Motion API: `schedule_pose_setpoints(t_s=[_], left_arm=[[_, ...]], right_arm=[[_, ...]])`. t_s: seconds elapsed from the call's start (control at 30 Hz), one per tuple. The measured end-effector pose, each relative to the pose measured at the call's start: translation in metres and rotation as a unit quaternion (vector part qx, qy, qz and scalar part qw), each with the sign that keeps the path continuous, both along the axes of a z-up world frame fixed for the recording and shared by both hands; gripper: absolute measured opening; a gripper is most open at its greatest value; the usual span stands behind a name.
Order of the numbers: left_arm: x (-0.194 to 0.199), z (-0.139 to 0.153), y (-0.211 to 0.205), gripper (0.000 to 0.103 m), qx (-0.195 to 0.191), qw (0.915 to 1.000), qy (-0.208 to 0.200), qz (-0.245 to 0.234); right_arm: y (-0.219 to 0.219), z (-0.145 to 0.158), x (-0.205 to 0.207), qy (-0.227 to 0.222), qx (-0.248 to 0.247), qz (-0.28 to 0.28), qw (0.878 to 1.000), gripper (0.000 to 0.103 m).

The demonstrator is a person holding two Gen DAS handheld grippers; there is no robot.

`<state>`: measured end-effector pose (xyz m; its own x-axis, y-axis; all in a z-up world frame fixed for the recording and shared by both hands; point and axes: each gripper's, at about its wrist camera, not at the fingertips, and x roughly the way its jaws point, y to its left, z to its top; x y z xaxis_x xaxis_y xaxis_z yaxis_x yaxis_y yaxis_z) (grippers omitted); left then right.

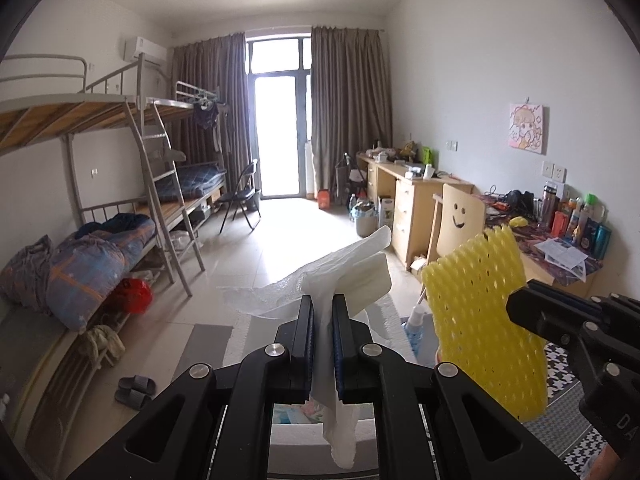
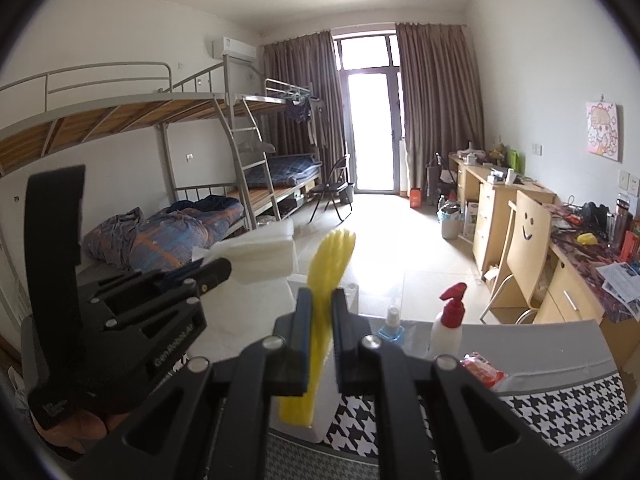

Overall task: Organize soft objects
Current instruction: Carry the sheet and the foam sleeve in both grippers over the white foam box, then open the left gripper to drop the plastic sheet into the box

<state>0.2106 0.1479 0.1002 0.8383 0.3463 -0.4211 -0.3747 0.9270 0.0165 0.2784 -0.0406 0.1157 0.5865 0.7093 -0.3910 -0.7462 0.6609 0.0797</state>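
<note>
My left gripper [image 1: 322, 306] is shut on a white tissue [image 1: 340, 264], which sticks up past the fingertips and hangs below the jaws; it also shows in the right wrist view [image 2: 260, 256], held up at the left. My right gripper [image 2: 322, 300] is shut on a yellow foam net sleeve [image 2: 324, 320], seen edge-on between the fingers. In the left wrist view the sleeve [image 1: 484, 320] stands upright to the right of the tissue, with the right gripper's fingers [image 1: 560, 312] clamped on its right edge. Both are held in the air above a table.
A houndstooth cloth [image 2: 560, 400] covers the table below. On it stand a white spray bottle with a red head [image 2: 448, 320], a small blue bottle [image 2: 390, 326] and a red packet [image 2: 482, 370]. A smiley-face chair [image 1: 460, 224], desks and bunk beds [image 1: 120, 200] lie beyond.
</note>
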Motion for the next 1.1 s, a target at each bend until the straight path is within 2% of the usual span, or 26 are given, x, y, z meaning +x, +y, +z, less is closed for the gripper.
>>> schedule_pose_setpoints(t_s=[0.57, 0.67, 0.73, 0.8, 0.87, 1.1], left_arm=[[0.032, -0.029, 0.035, 0.009, -0.047, 0.9972, 0.057, 0.015], [0.034, -0.033, 0.039, 0.011, -0.059, 0.9960, 0.065, 0.015], [0.037, -0.037, 0.040, 0.027, -0.063, 0.9952, 0.074, 0.016], [0.038, -0.039, 0.042, 0.072, -0.063, 0.9945, 0.081, 0.023], [0.033, -0.039, 0.043, 0.081, -0.055, 0.9952, 0.073, 0.033], [0.014, -0.033, 0.051, 0.091, -0.060, 0.9954, 0.059, 0.045]], right_arm=[[0.013, -0.004, 0.006, 0.010, -0.014, 0.008, 1.000, 0.012], [0.013, -0.004, 0.008, 0.012, -0.013, 0.008, 1.000, 0.012], [0.014, -0.003, 0.009, 0.012, -0.013, 0.008, 1.000, 0.012], [0.014, -0.004, 0.010, 0.013, -0.013, 0.009, 1.000, 0.012], [0.014, -0.004, 0.010, 0.014, -0.014, 0.008, 1.000, 0.012], [0.024, -0.006, 0.015, 0.018, -0.019, 0.010, 1.000, 0.012]])
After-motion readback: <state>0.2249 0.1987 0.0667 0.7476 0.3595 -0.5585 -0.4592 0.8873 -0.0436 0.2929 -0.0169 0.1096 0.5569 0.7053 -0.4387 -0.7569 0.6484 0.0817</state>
